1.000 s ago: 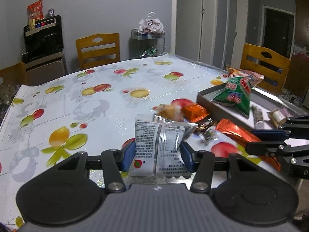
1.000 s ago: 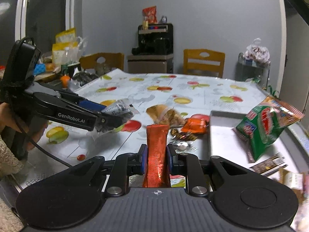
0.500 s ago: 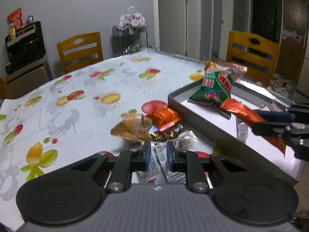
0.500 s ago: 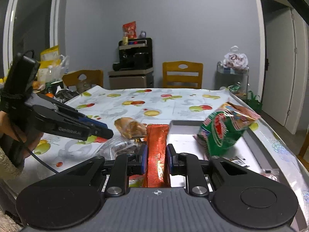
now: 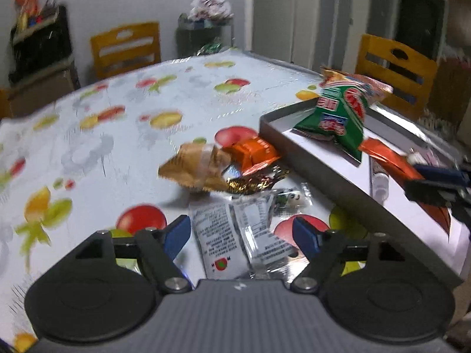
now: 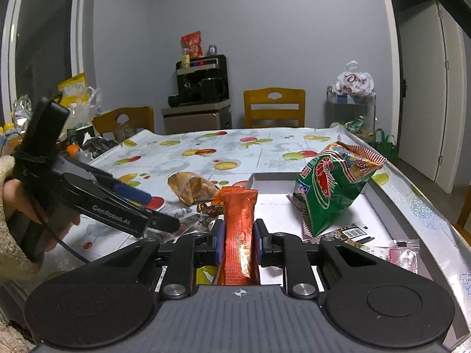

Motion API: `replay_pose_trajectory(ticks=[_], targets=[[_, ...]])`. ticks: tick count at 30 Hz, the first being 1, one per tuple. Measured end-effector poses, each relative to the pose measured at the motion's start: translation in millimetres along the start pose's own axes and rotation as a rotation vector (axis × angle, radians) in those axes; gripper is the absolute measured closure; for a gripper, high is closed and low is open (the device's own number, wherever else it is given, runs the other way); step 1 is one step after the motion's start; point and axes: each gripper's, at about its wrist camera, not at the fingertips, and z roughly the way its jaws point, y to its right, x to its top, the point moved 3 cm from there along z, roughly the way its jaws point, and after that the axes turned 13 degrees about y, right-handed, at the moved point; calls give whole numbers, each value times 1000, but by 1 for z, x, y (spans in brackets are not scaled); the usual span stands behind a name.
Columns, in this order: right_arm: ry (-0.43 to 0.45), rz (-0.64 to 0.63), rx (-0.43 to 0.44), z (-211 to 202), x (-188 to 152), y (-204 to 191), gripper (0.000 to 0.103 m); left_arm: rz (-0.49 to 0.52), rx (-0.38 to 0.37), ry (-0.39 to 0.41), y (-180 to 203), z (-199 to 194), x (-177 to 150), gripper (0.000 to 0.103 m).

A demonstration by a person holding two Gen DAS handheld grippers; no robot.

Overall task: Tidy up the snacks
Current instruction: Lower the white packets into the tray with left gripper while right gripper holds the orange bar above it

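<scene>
Left gripper (image 5: 241, 231): spread wide, jaws just opened. Between them, white packets (image 5: 223, 235), flat on table (image 5: 117, 147), touched by neither pad. Seemingly let go outside tray (image 5: 273, 120), just short of its near wall, so not yet sorted.

Right gripper (image 6: 239, 235): pinched tight on orange stick (image 6: 240, 214), held upright over the tray's near end. Not yet set down.

Already in tray, judging from how things lie:
- green bag (image 6: 332, 188), propped up near the far end
- barcode sachet (image 6: 354, 232), flat on the floor beside the bag
- pink candy (image 6: 403, 251), near the right wall
- small white tube (image 5: 379, 179), close to the stick's lower end

Still loose on table, bunched just beside the tray's left wall:
- tan pastry pack (image 5: 197, 164)
- orange packet (image 5: 253, 153), touching the pastry pack
- gold candy (image 5: 256, 181), tucked under those two
- panda sweet (image 5: 290, 200), next to the white packets
- the white packets themselves

Roughly half done at best: four items boxed, one in transit, five or so waiting. Next, probably: lowering the stick onto bare tray floor and freeing it, then picking the white packets up again and lifting them over the wall. After that, one small piece at a time from the heap. Exact count in the heap hard to tell, wrappers overlapping and left view blurred.
</scene>
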Motion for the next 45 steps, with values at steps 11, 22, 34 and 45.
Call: replay_pose_trajectory(ticks=[11,22,34,45], targets=[[-15,-8,8,3,-2,-5,80,-31,6,21,-6,14,-13,47],[4,-18,-12,4,2,-2,80,-16,-16,85,-8,-12,0,57],[1,-18,-95,13,4,25,80,6,-111,157,31,1,59,59],[-82,3,-117,37,-1,41,80,0,-141,110,75,69,92,59]])
